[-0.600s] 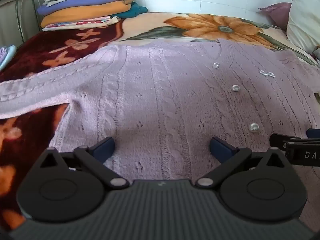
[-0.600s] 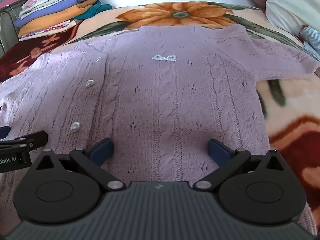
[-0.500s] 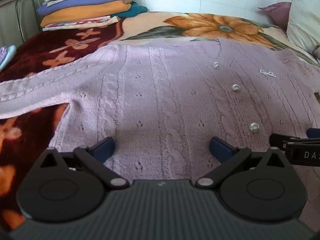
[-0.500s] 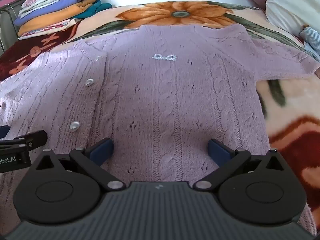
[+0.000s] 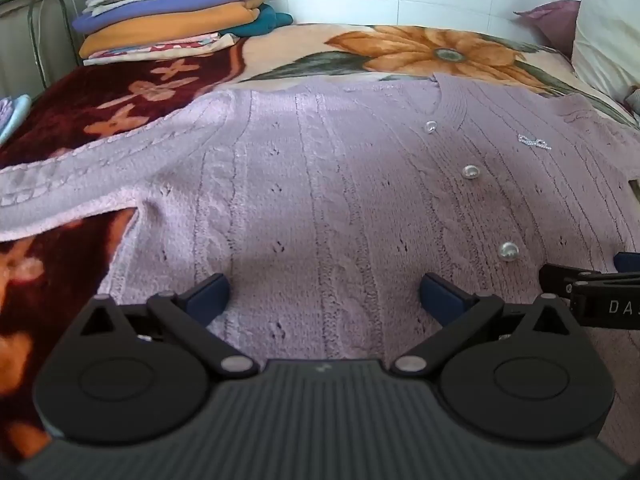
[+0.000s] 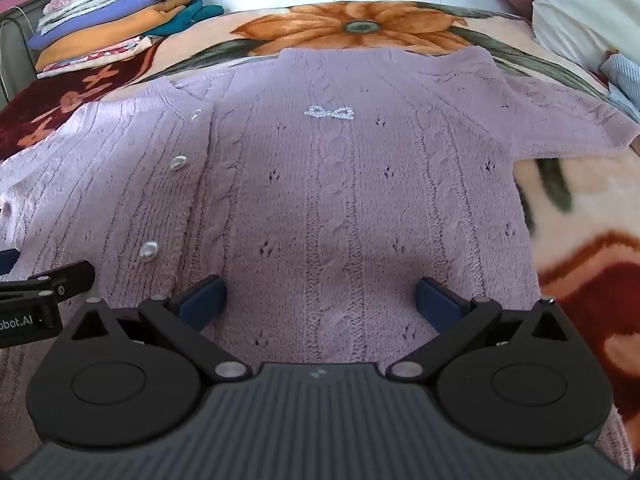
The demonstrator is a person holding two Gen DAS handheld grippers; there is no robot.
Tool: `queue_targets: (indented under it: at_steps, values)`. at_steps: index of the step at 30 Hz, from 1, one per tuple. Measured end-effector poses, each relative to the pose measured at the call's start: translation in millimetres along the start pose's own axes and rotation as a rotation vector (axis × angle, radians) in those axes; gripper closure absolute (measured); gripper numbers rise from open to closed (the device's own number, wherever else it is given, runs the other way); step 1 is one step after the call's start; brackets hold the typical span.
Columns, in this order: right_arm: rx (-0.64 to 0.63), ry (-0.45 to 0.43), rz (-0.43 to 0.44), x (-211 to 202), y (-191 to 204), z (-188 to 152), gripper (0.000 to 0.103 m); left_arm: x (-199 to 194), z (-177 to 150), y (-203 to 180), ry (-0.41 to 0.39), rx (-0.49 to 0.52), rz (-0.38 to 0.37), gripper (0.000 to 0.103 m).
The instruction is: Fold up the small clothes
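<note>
No movement since the earlier frames: left hand-held gripper (image 5: 323, 295) and right hand-held gripper (image 6: 321, 298) both hover released, jaws wide, over the hem of the lilac cardigan (image 6: 340, 200) spread flat on the bed (image 6: 580, 216), folded stack (image 5: 176, 12) beyond.

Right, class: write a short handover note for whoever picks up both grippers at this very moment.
Left gripper: jaws wide open, holding nothing, above the cardigan's lower left half.
Right gripper: jaws wide open, holding nothing, above its lower right half.
Lilac cardigan: flat, face up, buttoned, both sleeves spread out on the floral blanket.
Done: garment laid out.
Left: every fold; no sleeve turned in yet.
</note>
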State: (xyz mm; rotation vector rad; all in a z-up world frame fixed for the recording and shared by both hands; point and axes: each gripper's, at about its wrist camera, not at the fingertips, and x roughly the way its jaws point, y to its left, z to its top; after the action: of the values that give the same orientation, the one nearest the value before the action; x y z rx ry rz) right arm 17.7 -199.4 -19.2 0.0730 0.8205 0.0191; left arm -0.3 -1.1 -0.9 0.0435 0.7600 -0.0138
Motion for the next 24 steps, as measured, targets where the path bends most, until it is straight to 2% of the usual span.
queue_targets:
  at_steps: [24]
  values:
    - [0.001, -0.002, 0.002, -1.9, -1.4, -0.1, 0.0, -0.4, 0.8, -0.4, -0.001, 0.002, 0.001, 0.0]
